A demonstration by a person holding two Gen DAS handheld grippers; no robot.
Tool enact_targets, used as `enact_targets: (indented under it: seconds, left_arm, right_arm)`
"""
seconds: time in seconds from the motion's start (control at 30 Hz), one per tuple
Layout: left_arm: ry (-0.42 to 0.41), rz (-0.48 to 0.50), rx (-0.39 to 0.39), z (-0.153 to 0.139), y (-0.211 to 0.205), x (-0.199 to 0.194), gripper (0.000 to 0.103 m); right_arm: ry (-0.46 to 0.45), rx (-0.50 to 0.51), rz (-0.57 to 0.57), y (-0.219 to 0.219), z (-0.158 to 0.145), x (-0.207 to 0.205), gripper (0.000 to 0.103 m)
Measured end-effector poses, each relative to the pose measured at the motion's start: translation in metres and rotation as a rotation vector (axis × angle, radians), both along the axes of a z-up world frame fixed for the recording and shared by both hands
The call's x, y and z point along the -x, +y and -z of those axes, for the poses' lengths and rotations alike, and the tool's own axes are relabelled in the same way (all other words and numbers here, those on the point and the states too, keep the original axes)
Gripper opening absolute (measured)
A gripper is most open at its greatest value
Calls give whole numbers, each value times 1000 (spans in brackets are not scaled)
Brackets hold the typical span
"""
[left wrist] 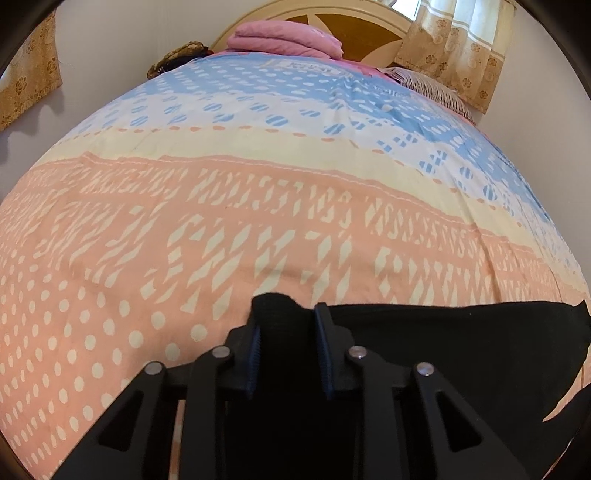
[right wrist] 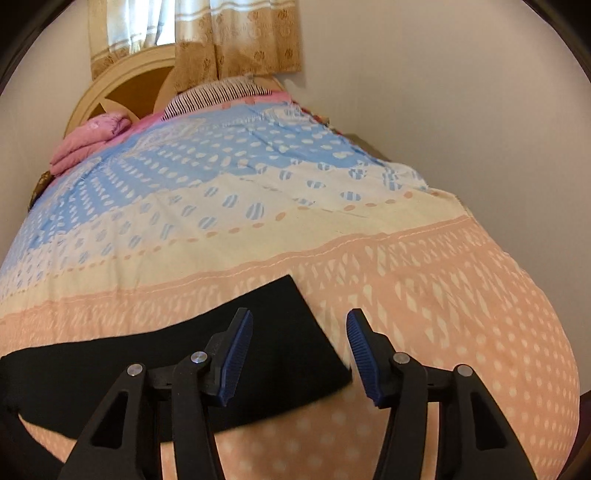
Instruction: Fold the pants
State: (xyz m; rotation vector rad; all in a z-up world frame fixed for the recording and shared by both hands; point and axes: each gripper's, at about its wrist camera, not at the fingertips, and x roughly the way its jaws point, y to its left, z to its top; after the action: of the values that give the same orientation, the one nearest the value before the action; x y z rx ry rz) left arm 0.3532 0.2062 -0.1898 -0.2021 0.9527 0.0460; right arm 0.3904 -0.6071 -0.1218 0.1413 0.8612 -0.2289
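Note:
The black pants (left wrist: 443, 354) lie on the patterned bedspread (left wrist: 258, 206) near the front edge of the bed. My left gripper (left wrist: 288, 325) is shut on one end of the pants, with black cloth pinched between its blue pads. In the right wrist view the pants (right wrist: 155, 373) stretch from the left edge to a squared end by my right gripper (right wrist: 300, 354). That gripper is open, its left finger (right wrist: 236, 350) over the cloth and its right finger (right wrist: 364, 354) over the bedspread (right wrist: 406, 273). It holds nothing.
Folded pink bedding (left wrist: 284, 38) and a striped pillow (left wrist: 428, 83) lie at the head of the bed by the cream headboard (left wrist: 332, 11). Curtains (right wrist: 229, 40) hang behind. A white wall (right wrist: 461, 92) runs along the bed's right side.

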Motion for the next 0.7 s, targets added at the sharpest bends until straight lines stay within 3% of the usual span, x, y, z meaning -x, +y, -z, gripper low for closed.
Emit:
enact_targets:
  seconds: [0.13, 0.4, 0.43, 0.57, 0.63, 0.67, 0.7]
  left_arm:
    - [-6, -9, -22, 1, -1, -4, 41]
    - [-6, 16, -74, 4, -10, -11, 47]
    - [-8, 21, -75, 4, -10, -12, 46]
    - [-13, 78, -99, 3, -18, -11, 22]
    - [-11, 101, -129, 2, -25, -12, 18]
    - [-9, 110, -140, 1, -28, -12, 17]
    - [-9, 112, -142, 1, -28, -11, 16]
  right_arm:
    - [57, -5, -29, 0, 16, -29, 55]
    - [140, 51, -67, -2, 39, -69, 55]
    - [152, 46, -67, -5, 43, -72, 55]
    - [161, -37, -78, -15, 55, -74, 55]
    - [151, -67, -100, -13, 55, -72, 20]
    - [147, -82, -106, -13, 54, -70, 19]
    - [143, -82, -111, -12, 53, -69, 8]
